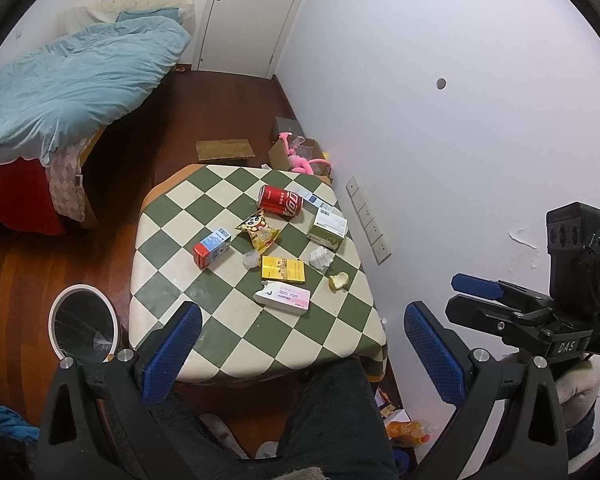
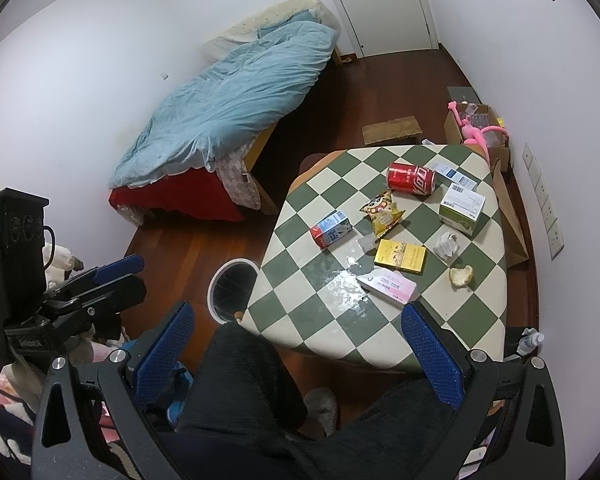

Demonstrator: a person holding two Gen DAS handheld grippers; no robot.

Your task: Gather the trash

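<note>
Above the near edge of a green-and-cream checkered table [image 1: 172, 216] we hold both grippers high, clear of everything on it. Our left gripper [image 1: 302, 344] has its blue-padded fingers [image 1: 172, 344] spread wide with nothing between them, and our right gripper [image 2: 298, 346] is likewise spread wide and empty; in the left wrist view the right gripper shows at the far right, against the white wall.

The trash lies scattered over the far half of the tabletop. A red cola can [image 1: 280, 202] lies on its side toward the far edge, and just in front of it sits a crumpled yellow snack bag [image 1: 260, 234]. To the left of the bag a small red-and-blue drink carton [image 1: 212, 247] lies tipped over. Nearer us, a yellow flat box [image 1: 283, 269] lies almost touching a pink-and-white box [image 1: 283, 298]. To the right we see a green-and-white carton [image 1: 327, 228], a crumpled white paper [image 1: 321, 258] just in front of it, and a piece of bread [image 1: 339, 280] near the right edge. A small clear plastic cup [image 1: 251, 258] sits between the drink carton and the yellow flat box. In the right wrist view the tabletop near the pink-and-white box glistens as if wet.

On the wooden floor [image 1: 16, 280] just left of the table stands a round white-rimmed trash bin [image 1: 83, 320], its mouth open upward. Our dark-trousered knees [image 1: 332, 412] fill the bottom of both views. A bed with a light blue duvet [image 1: 72, 76] stands beyond.
</note>
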